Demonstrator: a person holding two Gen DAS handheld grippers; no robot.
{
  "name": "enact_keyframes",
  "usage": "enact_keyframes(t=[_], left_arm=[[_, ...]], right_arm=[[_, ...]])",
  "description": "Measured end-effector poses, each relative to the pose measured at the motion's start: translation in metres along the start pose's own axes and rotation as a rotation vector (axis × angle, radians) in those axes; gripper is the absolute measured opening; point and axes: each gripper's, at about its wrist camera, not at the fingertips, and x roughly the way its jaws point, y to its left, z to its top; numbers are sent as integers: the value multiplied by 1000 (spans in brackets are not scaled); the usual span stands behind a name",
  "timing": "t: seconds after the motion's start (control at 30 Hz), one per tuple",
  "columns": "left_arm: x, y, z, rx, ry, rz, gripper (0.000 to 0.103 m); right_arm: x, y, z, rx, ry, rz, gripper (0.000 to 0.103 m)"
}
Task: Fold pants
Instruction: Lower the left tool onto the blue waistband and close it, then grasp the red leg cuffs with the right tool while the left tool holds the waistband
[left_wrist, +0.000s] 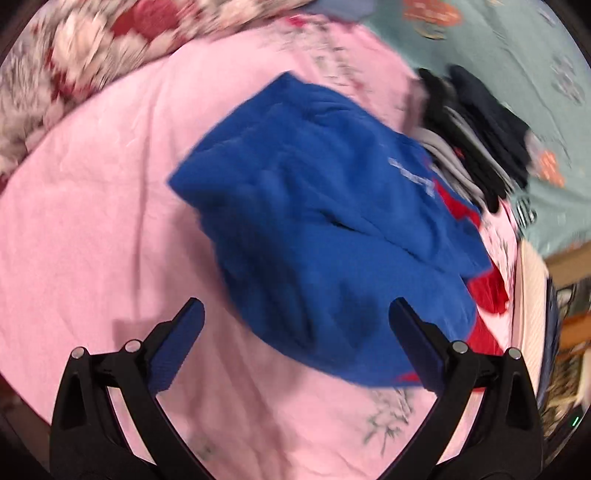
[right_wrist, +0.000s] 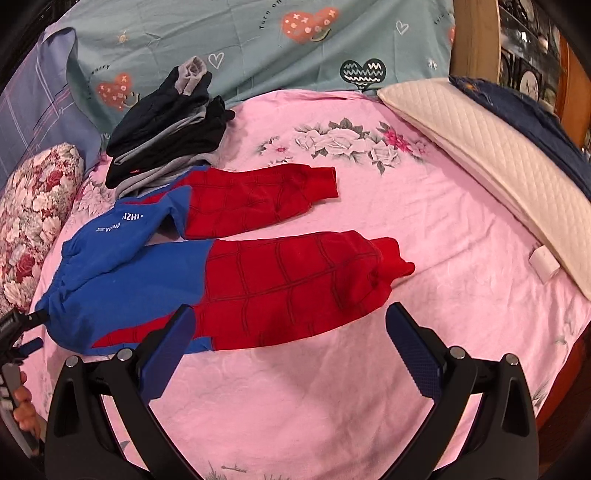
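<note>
pants (right_wrist: 229, 273) flat, pink bedsheet (right_wrist: 406, 229), pillow (right_wrist: 491, 166)

surface: bed (right_wrist: 332, 406), pink sheet with a flower print
pants (right_wrist: 229, 288): flat on the sheet, blue top part at left, red legs pointing right, legs apart
dark clothes pile (right_wrist: 166, 136): on the sheet behind the pants, touching their blue top part
white pillow (right_wrist: 491, 177): along the right edge
flowered pillow (right_wrist: 33, 206): at the left edge
small white item (right_wrist: 543, 264): just beside the white pillow, cannot tell what
</note>
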Motion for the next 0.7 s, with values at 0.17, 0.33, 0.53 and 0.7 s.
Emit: enact_keyframes(t=[0.17, 0.33, 0.53, 0.7], left_arm=[[15, 28, 35, -116, 4, -77, 90], [23, 52, 43, -216, -15, -81, 10], [0, 59, 21, -163, -116, -54, 11], [3, 53, 21, -94, -115, -8, 14]], right_arm=[[-6, -3, 1, -22, -21, -20, 102], [-14, -38, 6, 6, -38, -112, 102], [-29, -102, 30, 96, -49, -241, 102], [22, -131, 45, 192, 149, -17, 102]])
